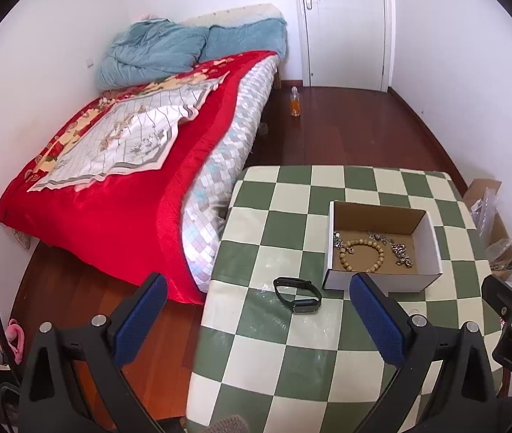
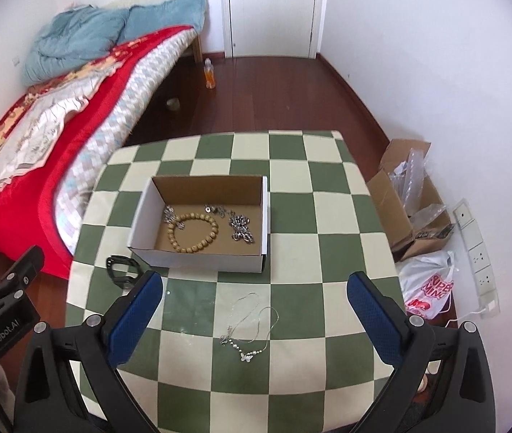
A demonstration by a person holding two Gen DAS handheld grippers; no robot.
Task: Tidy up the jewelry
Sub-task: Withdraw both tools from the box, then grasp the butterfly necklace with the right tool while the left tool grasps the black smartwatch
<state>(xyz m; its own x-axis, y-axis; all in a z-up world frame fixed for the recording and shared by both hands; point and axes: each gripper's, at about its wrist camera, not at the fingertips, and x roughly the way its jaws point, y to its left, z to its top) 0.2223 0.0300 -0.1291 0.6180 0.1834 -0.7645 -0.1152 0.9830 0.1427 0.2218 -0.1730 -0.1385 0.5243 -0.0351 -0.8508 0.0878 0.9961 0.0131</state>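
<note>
Hovering spread and empty, the right tongs [image 2: 256,310] frame the necklace [image 2: 248,328] for pickup; the left tongs [image 1: 257,301], equally spread, face the watch [image 1: 297,294] beside the box [image 1: 382,281].

The left claw [image 1: 257,297] stood wide open, its blue-padded fingers [image 1: 140,319] spread apart and holding nothing. The right claw [image 2: 256,297] was likewise spread wide and empty, fingers [image 2: 376,319] angled forward and downward. The two claws hung side by side.
</note>
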